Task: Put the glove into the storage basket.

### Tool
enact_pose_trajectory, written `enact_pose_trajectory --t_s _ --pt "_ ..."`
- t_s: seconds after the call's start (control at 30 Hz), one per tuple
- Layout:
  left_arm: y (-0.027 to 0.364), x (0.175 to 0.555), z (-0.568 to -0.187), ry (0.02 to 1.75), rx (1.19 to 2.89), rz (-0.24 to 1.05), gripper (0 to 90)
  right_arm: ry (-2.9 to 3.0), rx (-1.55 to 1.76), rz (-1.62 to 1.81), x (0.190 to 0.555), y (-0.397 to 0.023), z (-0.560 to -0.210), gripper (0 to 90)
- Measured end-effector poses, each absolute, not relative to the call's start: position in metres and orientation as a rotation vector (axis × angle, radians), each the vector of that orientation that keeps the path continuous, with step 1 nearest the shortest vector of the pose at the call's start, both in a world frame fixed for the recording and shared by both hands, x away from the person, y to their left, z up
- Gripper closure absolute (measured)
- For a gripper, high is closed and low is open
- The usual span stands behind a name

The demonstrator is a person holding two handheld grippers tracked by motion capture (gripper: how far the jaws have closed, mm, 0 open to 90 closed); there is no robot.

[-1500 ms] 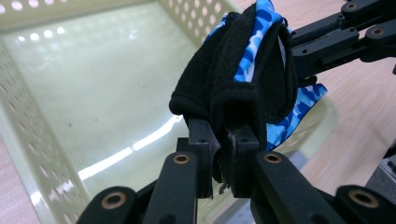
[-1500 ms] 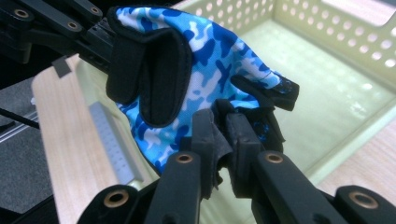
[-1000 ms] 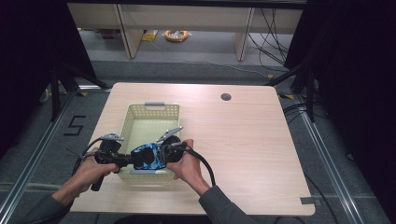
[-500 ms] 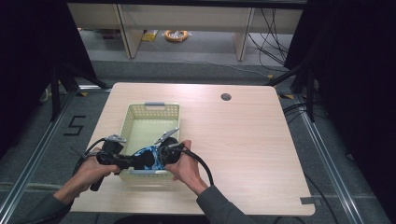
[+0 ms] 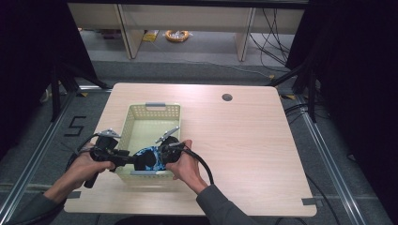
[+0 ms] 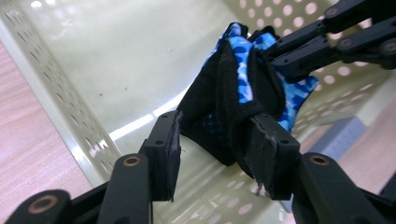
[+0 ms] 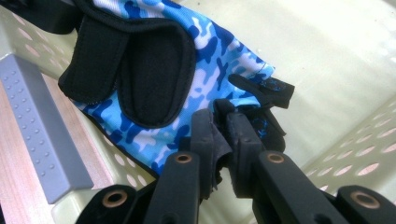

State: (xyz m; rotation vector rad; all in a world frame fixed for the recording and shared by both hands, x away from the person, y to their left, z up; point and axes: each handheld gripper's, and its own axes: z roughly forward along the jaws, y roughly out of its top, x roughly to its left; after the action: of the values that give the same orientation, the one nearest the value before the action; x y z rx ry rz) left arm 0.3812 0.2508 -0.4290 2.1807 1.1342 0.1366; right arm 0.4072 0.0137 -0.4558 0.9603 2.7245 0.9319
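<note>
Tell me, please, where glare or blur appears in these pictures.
Left gripper view: a bright streak of glare on the basket floor, and its perforated far wall is blurred. Right gripper view: the glove is sharp, the basket wall behind it soft. High view: evenly lit table, dark surroundings.

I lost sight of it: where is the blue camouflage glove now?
In the high view the glove hangs over the basket's near end, between the left gripper and right gripper, whose fingers pinch it.

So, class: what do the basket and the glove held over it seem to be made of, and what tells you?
Basket: likely moulded plastic, pale yellow, slightly glossy, with even rows of punched holes. Glove: apparently stretchy fabric, blue camouflage print with matt black padded patches.
</note>
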Motion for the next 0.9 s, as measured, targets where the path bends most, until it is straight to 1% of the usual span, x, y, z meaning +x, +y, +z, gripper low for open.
enact_pose_trajectory --t_s 0.1,0.2,0.23,0.27,0.3,0.37,0.47,0.7,0.9 --pt "0.250 0.378 -0.427 1.169 2.146 0.130 46.5 2.723 0.972 0.935 0.408 0.013 -0.456 82.0" --pt "0.251 0.375 -0.425 1.153 2.139 0.133 45.8 2.721 0.980 0.939 0.407 0.013 -0.456 81.2" --pt "0.249 0.374 -0.425 1.162 2.112 0.138 44.8 2.720 0.974 0.939 0.407 0.013 -0.456 80.8" --pt "0.250 0.373 -0.424 1.146 2.138 0.130 43.8 2.719 0.969 0.937 0.407 0.013 -0.456 80.4" --pt "0.248 0.372 -0.424 1.151 2.116 0.145 42.6 2.718 0.961 0.939 0.407 0.014 -0.456 79.8" --pt "0.246 0.370 -0.422 1.158 2.122 0.134 39.3 2.718 0.959 0.934 0.407 0.014 -0.456 79.0" --pt "0.242 0.368 -0.422 1.134 2.132 0.126 39.2 2.721 0.970 0.930 0.406 0.014 -0.456 77.1" --pt "0.235 0.365 -0.419 1.130 2.114 0.137 38.1 2.703 0.938 0.956 0.405 0.014 -0.450 75.9" --pt "0.232 0.362 -0.415 1.122 2.099 0.137 36.7 2.678 0.947 0.996 0.402 0.011 -0.441 72.3"
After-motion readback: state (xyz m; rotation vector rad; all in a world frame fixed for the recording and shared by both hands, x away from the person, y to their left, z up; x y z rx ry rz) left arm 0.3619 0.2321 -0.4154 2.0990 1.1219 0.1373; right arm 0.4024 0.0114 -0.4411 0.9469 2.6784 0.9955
